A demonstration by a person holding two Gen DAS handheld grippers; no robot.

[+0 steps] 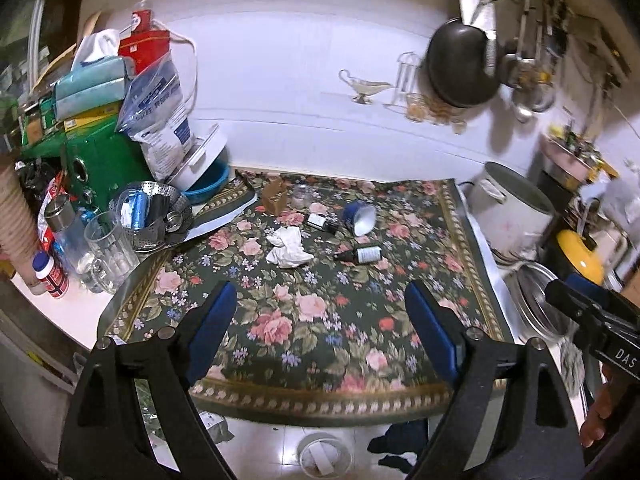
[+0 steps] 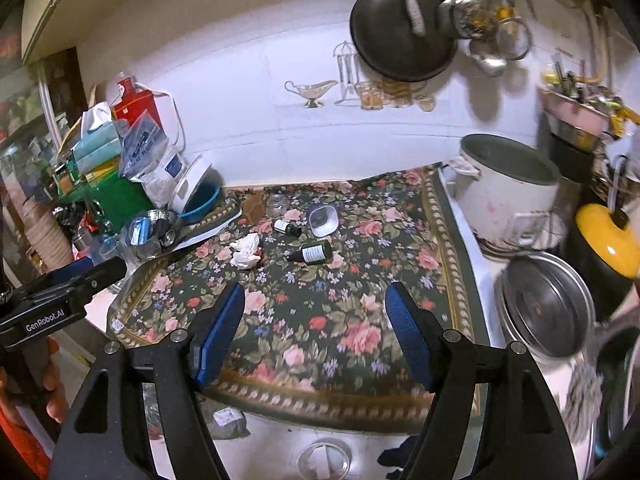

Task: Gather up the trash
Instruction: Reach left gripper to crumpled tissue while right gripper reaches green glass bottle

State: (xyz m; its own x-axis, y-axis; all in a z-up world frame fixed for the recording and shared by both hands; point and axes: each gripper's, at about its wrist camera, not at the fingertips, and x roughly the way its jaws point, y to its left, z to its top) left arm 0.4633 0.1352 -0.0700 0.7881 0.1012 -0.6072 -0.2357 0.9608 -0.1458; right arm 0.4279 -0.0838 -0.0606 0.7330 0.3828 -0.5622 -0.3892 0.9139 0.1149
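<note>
Both grippers are held spread wide with nothing between the blue pads: the left gripper (image 1: 318, 300) and the right gripper (image 2: 316, 304) are poised above the near part of a floral tablecloth (image 1: 320, 320). Farther back on the cloth, a crumpled white tissue (image 1: 288, 248) is seen lying, with a dark bottle (image 1: 360, 255) on its side just to its right. A smaller dark bottle (image 1: 322, 222) and a tipped blue cup (image 1: 360, 218) are found behind them, near a small brown box (image 1: 274, 196).
</note>
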